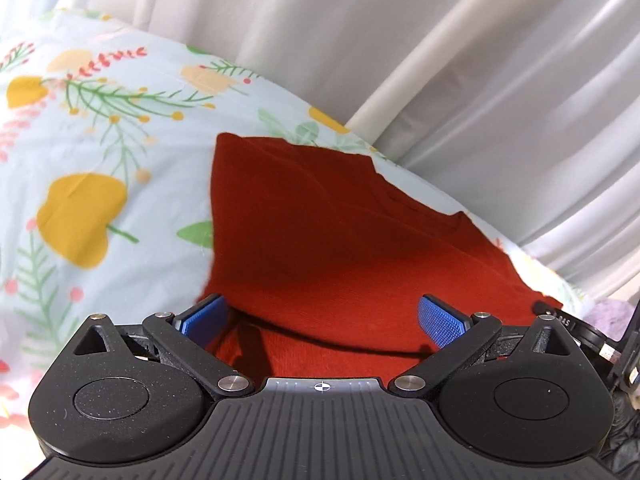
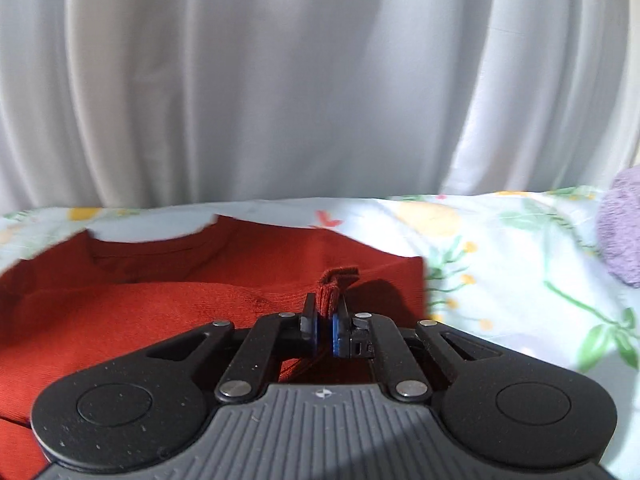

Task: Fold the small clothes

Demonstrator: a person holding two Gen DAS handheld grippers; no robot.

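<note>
A rust-red knit sweater (image 1: 304,220) lies on a floral bedsheet (image 1: 100,152). In the left wrist view my left gripper (image 1: 322,314) is open, its blue pads (image 1: 204,316) spread wide over the sweater's near folded edge, holding nothing. In the right wrist view the sweater (image 2: 140,300) lies with its neckline toward the curtain. My right gripper (image 2: 325,322) is shut on a ribbed cuff or hem of the sweater (image 2: 334,284), pinched between the pads and held a little above the garment.
White curtains (image 2: 320,80) hang behind the bed's far edge. A lilac fluffy item (image 2: 622,224) lies on the sheet (image 2: 500,260) at the right. Part of the other gripper (image 1: 580,328) shows at the right edge of the left wrist view.
</note>
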